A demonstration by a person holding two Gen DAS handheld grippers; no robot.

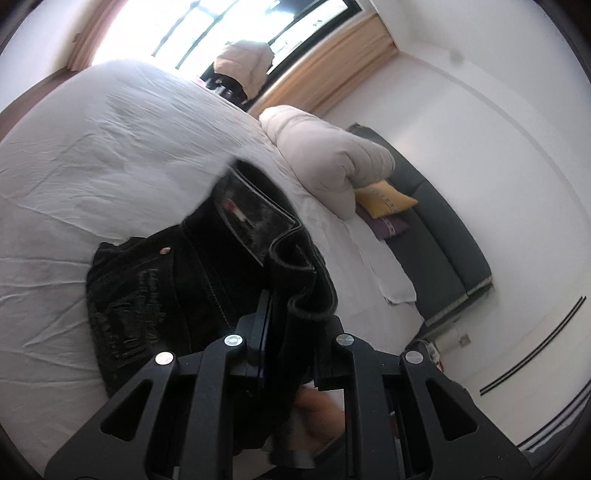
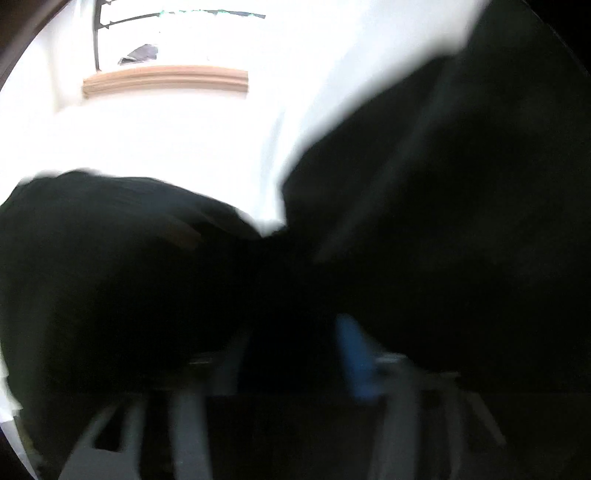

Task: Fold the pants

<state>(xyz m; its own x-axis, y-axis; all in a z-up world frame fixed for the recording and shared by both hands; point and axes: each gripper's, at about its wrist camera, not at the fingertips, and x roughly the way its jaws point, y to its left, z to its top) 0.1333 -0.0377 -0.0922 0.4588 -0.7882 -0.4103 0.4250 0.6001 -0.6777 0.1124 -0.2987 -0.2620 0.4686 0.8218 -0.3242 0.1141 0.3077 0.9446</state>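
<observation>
Black pants (image 1: 155, 295) lie bunched on the white bed (image 1: 92, 155), with the waistband (image 1: 280, 243) lifted up. My left gripper (image 1: 291, 332) is shut on the waistband edge and holds it above the sheet. In the right wrist view the picture is blurred and dark. The black pants (image 2: 406, 221) fill most of that view. My right gripper (image 2: 295, 343) appears shut on the black cloth, with a blue pad (image 2: 354, 354) beside the fabric.
A beige duvet (image 1: 325, 162) is piled at the bed's far side. A yellow cushion (image 1: 384, 199) and a purple cushion (image 1: 391, 227) lie by a dark grey sofa (image 1: 443, 251). A window (image 1: 258, 26) and curtains stand behind. A wooden strip (image 2: 166, 83) shows above.
</observation>
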